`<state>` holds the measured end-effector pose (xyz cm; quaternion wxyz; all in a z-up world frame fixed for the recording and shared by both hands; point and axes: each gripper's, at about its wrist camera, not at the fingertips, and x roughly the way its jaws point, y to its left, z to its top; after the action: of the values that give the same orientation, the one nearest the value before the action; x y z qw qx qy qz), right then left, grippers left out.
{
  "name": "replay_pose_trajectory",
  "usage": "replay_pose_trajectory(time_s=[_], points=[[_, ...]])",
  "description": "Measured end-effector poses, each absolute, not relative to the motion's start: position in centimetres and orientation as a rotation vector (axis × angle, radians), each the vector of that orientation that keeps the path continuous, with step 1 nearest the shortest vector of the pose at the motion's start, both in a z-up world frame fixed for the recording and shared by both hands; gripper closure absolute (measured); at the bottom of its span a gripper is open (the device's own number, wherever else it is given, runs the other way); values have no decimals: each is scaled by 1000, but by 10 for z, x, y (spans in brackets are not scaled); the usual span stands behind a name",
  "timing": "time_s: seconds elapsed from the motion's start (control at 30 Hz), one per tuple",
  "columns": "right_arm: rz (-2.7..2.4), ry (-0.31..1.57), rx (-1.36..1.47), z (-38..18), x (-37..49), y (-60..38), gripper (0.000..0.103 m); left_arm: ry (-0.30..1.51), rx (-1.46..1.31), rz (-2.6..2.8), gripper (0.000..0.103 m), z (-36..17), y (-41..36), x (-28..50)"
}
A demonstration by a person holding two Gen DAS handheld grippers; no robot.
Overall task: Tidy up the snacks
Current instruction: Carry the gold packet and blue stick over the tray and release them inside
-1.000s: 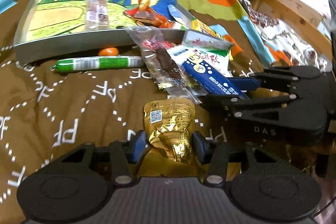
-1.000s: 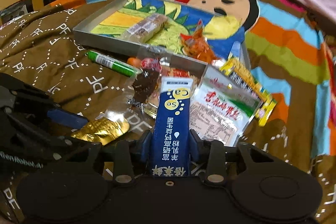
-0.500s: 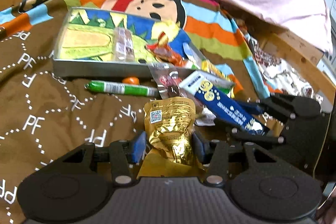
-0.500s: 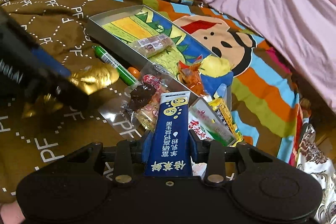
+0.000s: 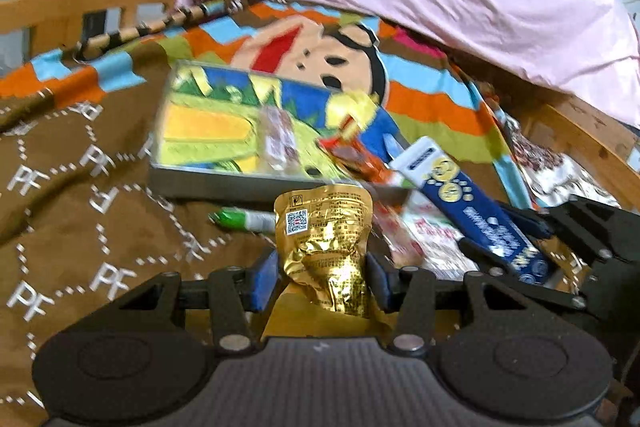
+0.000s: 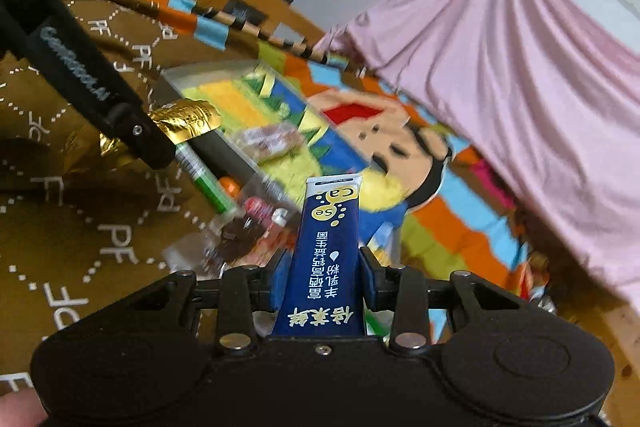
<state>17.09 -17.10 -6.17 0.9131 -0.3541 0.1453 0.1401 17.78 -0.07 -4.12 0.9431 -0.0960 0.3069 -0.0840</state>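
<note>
Both grippers loaded. Left gripper (image 5: 322, 279) is clamped on the gold foil pouch (image 5: 326, 247), blue pads pinching its crumpled lower half so the flat QR-code end sticks up at frame centre; it looks lifted clear of the brown blanket (image 5: 80, 227). Right gripper (image 6: 322, 283) is closed on the blue sachet (image 6: 326, 263), gripped across its narrow width near the bottom, so the long stick stands upright in the middle of the frame. In the left view the same sachet slants toward the lower right, held in the other tool's fingers. The tin tray (image 5: 224, 183) sits upper centre of the left view, with a wrapped bar (image 5: 278, 141) and an orange-red wrapper (image 5: 352, 155) already inside, so it reads as the destination for sorting. Loose snacks lie just in front of its near wall: green tube (image 5: 240, 219), plus clear and white packets at centre right (motion blur, contents hard to call). Both views are tilted up toward the pink sheet (image 6: 500, 67), which suggests a carry toward the tray, release not yet done. Risk: the floppy pouch may slip or snag the tray wall.
</note>
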Motion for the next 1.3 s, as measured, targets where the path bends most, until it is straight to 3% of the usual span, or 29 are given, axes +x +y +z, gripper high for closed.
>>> replay_pose_trajectory(time_s=[0.3,0.6,1.1,1.23,1.3], points=[[276,75,-817,-58,171,-158,64,503,-209,-64,50,-28,14,200],[240,-32,-738,-43,224,-143,64,405,-177,-13,50,-8,24,263],[240,122,-613,-71,341,-115,68,487,-251,14,50,-61,48,347],[242,188,-581,-80,351,-118,64,508,-255,6,48,-65,49,355],[246,206,-575,-83,350,-119,57,516,-262,-2,47,-65,49,358]])
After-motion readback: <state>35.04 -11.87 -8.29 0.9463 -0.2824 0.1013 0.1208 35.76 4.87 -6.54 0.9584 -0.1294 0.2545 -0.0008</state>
